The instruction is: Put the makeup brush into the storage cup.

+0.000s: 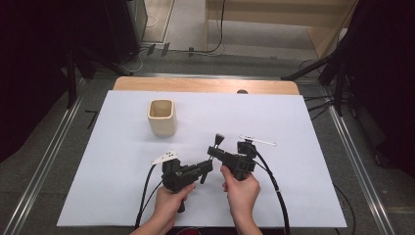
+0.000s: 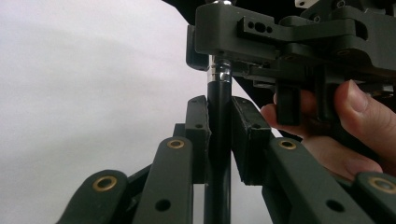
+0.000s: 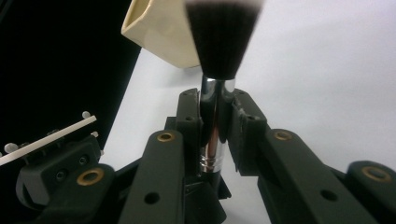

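Both grippers are pinching the same makeup brush [image 1: 218, 142] over the white sheet [image 1: 98, 147] on the table, approx. front-centre.

Left gripper [image 1: 209, 165]: the left hand [image 1: 166, 205] is holding it w/ jaws pointing right & slightly away from the person. In the left gripper view its pads are pressing on the brush's black handle [image 2: 218, 140] from both sides; handle is running upright betw. them, w/ a silver ring [image 2: 220, 72] just above the pads. Fingers of the other hand [image 2: 355, 116] are showing at right, wrapped on the other gripper's body.

Right gripper [image 1: 215, 152]: the right hand [image 1: 242, 188] is holding it w/ jaws pointing left. In the right gripper view its pads are clamping the silver ferrule [image 3: 212, 126]; dark bristles [image 3: 222, 37] are fanning out above the pads, slightly blurred. No earlier pic, so nothing on jaw motion.

Brush is off the sheet, held in the air betw. the two grippers, bristle tip up & away from the person in the high view.

Beige cup [image 1: 161, 116] is standing upright on the sheet, up-left of the grippers, well apart; its corner is also showing behind the bristles [image 3: 159, 28]. A thin white stick-like item [image 1: 258, 141] is lying on the sheet just right of the brush tip; can't tell what it is.
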Available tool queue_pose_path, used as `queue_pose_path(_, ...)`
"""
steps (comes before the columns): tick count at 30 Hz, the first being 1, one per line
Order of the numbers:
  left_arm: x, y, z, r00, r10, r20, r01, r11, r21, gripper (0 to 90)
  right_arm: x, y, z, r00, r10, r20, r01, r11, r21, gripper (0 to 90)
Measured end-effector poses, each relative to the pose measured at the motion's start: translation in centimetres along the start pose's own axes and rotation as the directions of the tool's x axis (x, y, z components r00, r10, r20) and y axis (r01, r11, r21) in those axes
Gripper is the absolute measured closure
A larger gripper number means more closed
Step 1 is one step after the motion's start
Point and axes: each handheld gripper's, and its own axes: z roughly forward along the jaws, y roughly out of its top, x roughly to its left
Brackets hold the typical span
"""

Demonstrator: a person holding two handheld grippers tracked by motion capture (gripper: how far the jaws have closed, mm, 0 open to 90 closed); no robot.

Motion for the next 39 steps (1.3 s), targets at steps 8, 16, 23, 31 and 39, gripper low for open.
queue_pose_path(8, -0.6, 0.4, 0.1, 0.9989, 0.047, -0.006, -0.047, 0.9984, 0.032, 64.7, 0.0, 0.0, 0.0, 0.9996, 0.007, -0.028, -0.007, 1.000, 0.017, 78.0)
queue_pose_path(16, -0.7, 1.5, -0.1, 0.9979, 0.064, -0.012, -0.062, 0.9903, 0.124, 45.8, -0.3, 0.7, -0.6, 0.9998, -0.016, -0.013, 0.017, 1.000, 0.027, 78.0)
queue_pose_path(23, -0.2, 2.1, 0.3, 0.9988, 0.035, 0.036, -0.042, 0.9731, 0.227, 33.4, -0.2, 1.4, -0.9, 0.9984, -0.056, 0.006, 0.055, 0.997, 0.061, 78.0)
queue_pose_path(31, -0.2, 2.8, 0.2, 0.9956, 0.089, 0.029, -0.093, 0.9533, 0.287, 30.2, -0.4, 1.9, -0.9, 0.9952, -0.098, 0.003, 0.097, 0.990, 0.104, 77.9)
queue_pose_path(39, 0.2, 3.6, -0.4, 0.9861, 0.165, 0.020, -0.161, 0.9210, 0.355, 28.7, -0.5, 1.9, -1.1, 0.9877, -0.150, -0.043, 0.155, 0.978, 0.143, 77.8)
